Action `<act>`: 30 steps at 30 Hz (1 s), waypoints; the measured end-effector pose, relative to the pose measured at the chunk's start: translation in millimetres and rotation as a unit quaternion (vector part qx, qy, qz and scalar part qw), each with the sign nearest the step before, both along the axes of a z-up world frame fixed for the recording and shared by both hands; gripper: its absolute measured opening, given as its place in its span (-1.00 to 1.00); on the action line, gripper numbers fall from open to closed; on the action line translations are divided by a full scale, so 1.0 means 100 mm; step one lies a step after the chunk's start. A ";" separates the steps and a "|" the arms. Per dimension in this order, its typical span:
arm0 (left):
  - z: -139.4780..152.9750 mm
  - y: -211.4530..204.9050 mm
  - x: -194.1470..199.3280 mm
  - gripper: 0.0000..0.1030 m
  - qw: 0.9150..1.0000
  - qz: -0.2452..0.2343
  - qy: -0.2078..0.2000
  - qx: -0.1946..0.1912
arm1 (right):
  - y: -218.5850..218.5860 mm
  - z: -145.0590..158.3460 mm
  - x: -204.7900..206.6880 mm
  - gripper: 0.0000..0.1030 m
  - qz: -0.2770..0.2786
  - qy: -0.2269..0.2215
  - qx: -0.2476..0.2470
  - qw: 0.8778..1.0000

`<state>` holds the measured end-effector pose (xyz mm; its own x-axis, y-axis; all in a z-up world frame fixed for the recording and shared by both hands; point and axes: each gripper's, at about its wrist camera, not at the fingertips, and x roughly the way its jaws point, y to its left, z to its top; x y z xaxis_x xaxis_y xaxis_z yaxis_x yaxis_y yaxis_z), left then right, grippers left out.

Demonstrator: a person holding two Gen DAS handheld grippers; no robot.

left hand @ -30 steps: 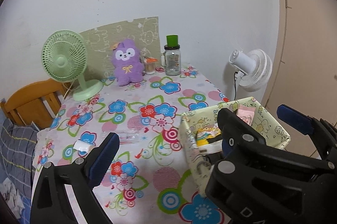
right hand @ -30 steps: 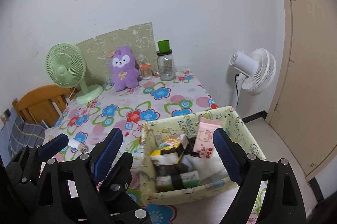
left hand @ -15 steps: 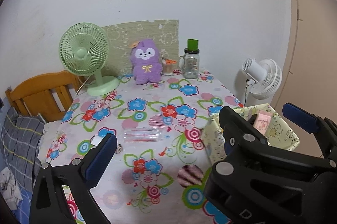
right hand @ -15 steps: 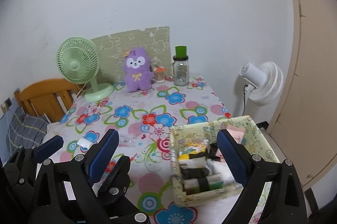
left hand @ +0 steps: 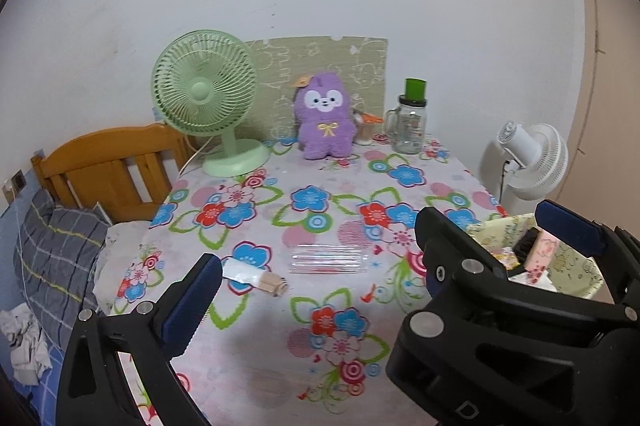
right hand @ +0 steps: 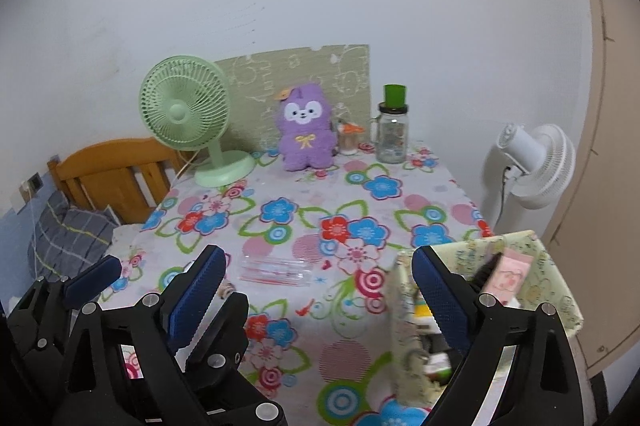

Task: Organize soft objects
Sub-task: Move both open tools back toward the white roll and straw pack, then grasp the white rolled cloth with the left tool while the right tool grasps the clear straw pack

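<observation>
A purple plush toy (left hand: 325, 122) sits upright at the table's far edge against a green card, also in the right wrist view (right hand: 306, 136). The yellow-green fabric basket (right hand: 556, 286) stands at the table's near right corner with a pink pack and other soft items inside; its wall (left hand: 576, 268) shows behind the right gripper. My right gripper (right hand: 318, 258) is open and empty above the tablecloth, left of the basket. My left gripper (left hand: 320, 286) is open beside it. Its right finger is hidden by the right gripper's body.
A clear plastic pack of red sticks (left hand: 328, 260) and a small white tube (left hand: 252, 276) lie mid-table. A green desk fan (left hand: 208, 106) and a glass jar with a green lid (left hand: 410, 124) stand at the back. A white fan (left hand: 532, 162) is off right, a wooden headboard (left hand: 108, 170) left.
Both grippers have swung left together. The basket, which sat between the right gripper's fingers, has slid to the right edge of both views. The plastic pack and tube have come into view.
</observation>
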<state>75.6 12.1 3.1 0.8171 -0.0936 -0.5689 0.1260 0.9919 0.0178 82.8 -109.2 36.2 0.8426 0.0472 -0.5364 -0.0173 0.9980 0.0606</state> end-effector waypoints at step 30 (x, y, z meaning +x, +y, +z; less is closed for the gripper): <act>-0.74 0.63 1.00 0.99 0.992 0.071 0.101 -0.026 | 0.56 -0.65 0.98 0.87 0.006 0.071 0.001 0.997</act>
<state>175.1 74.8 -70.5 0.6933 -0.0193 -0.7204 -0.0189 0.9988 -0.0449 180.5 -53.5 -28.7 0.7573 0.0575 -0.6505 -0.0196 0.9977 0.0653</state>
